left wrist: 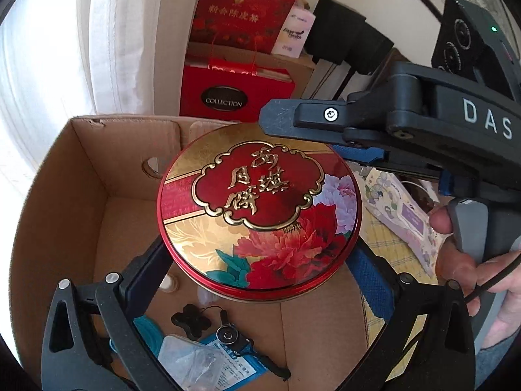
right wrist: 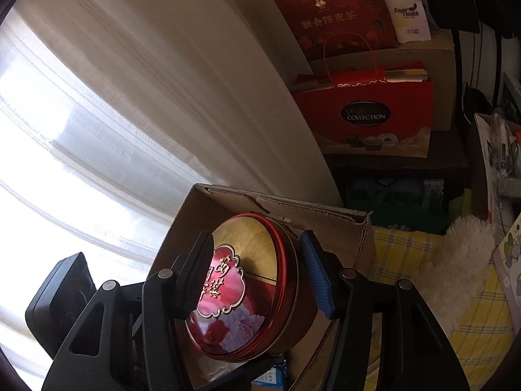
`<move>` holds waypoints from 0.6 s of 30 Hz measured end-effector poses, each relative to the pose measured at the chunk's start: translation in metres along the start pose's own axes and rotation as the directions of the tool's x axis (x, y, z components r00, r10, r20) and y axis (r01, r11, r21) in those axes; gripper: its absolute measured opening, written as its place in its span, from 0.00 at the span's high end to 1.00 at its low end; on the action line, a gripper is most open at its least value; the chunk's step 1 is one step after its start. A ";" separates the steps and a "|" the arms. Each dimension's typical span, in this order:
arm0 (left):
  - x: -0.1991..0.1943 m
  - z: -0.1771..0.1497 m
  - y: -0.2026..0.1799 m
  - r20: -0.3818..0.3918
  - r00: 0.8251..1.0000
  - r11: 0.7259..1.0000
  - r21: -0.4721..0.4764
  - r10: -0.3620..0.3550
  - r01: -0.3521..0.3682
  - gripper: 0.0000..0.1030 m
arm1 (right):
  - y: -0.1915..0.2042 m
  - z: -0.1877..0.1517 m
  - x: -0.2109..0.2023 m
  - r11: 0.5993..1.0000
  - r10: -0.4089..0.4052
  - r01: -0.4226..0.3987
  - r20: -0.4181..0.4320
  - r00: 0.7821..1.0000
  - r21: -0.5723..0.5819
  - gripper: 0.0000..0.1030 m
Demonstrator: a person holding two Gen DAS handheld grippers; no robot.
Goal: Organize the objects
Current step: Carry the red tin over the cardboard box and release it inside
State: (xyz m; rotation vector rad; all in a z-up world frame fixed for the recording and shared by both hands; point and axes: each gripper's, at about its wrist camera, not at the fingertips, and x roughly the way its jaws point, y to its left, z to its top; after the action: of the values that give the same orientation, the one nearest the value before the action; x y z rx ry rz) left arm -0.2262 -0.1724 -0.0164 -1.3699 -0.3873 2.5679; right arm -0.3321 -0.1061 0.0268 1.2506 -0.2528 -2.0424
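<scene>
A round tin (left wrist: 260, 208) with a red and gold lid, peonies and gold characters hangs tilted over an open cardboard box (left wrist: 81, 179). My right gripper (right wrist: 257, 270) is shut on the tin (right wrist: 247, 293), with one pad on the lid and the blue pad on the underside. In the left wrist view the right gripper (left wrist: 306, 133) reaches in from the upper right. The fingers of my left gripper (left wrist: 260, 254) stand wide apart on either side of the tin's near edge. Their tips are hidden behind its rim, so contact is unclear.
On the box floor lie a black clover-shaped piece (left wrist: 192, 322), a lanyard clip (left wrist: 228, 335) and a blue leaflet (left wrist: 228, 368). Red gift bags (left wrist: 237, 97) stand behind the box, beside a white curtain (right wrist: 130, 114). A yellow plaid cloth (right wrist: 407, 244) and a floral packet (left wrist: 407, 215) lie to the right.
</scene>
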 end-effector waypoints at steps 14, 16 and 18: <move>0.052 -0.010 0.018 -0.240 0.971 0.999 -0.045 0.017 -0.029 0.02 | -0.014 -0.004 -0.011 0.996 -0.093 0.093 0.037 0.995 0.000 0.45; 0.042 -0.010 0.021 -0.219 0.976 0.998 -0.059 0.013 -0.027 0.02 | -0.011 -0.007 -0.020 0.995 -0.098 0.099 0.048 0.994 -0.012 0.44; 0.026 -0.011 0.021 -0.182 0.982 0.997 -0.052 0.044 -0.054 0.02 | -0.008 -0.012 -0.027 0.993 -0.111 0.113 0.054 0.992 -0.029 0.43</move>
State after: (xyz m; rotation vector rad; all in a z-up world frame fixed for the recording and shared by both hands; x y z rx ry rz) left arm -0.2324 -0.1834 -0.0492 -1.6366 -0.4031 2.4613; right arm -0.3184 -0.0802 0.0360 1.2176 -0.1765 -2.1679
